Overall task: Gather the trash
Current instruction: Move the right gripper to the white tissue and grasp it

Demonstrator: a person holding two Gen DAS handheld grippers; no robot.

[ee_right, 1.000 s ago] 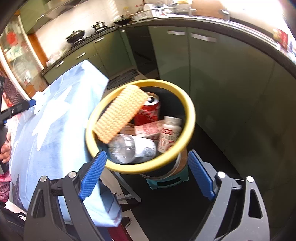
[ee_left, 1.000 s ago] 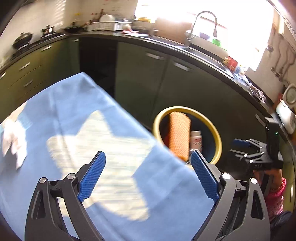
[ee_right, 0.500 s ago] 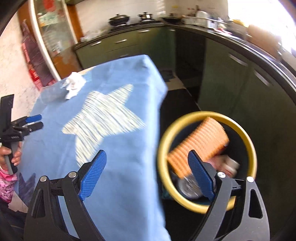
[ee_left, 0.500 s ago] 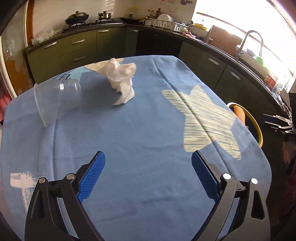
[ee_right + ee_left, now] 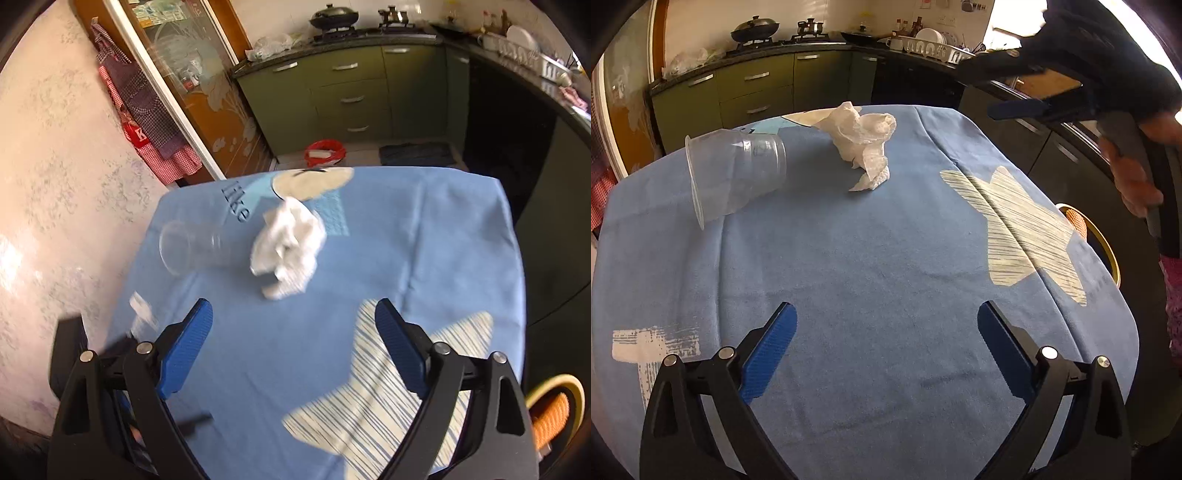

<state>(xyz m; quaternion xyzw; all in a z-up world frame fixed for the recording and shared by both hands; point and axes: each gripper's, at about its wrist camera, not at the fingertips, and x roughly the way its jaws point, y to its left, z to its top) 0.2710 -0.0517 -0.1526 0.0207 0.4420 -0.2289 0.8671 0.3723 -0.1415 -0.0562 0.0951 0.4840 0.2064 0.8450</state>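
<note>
Clear plastic cup (image 5: 735, 173) on its side upper left, crumpled tissue (image 5: 862, 138) beside; your L hand-held gripper (image 5: 886, 347) & R hand-held gripper (image 5: 293, 345) both wide, empty.

1. The yellow-rimmed trash bin (image 5: 554, 391), central in the right wrist view a second ago, has been shifted to the lower right corner.
2. The crumpled white paper tissue (image 5: 288, 247) and clear plastic cup (image 5: 195, 247) have been brought to mid-frame.
3. The right gripper (image 5: 1015, 88) has been raised to the upper right of the left wrist view.
</note>
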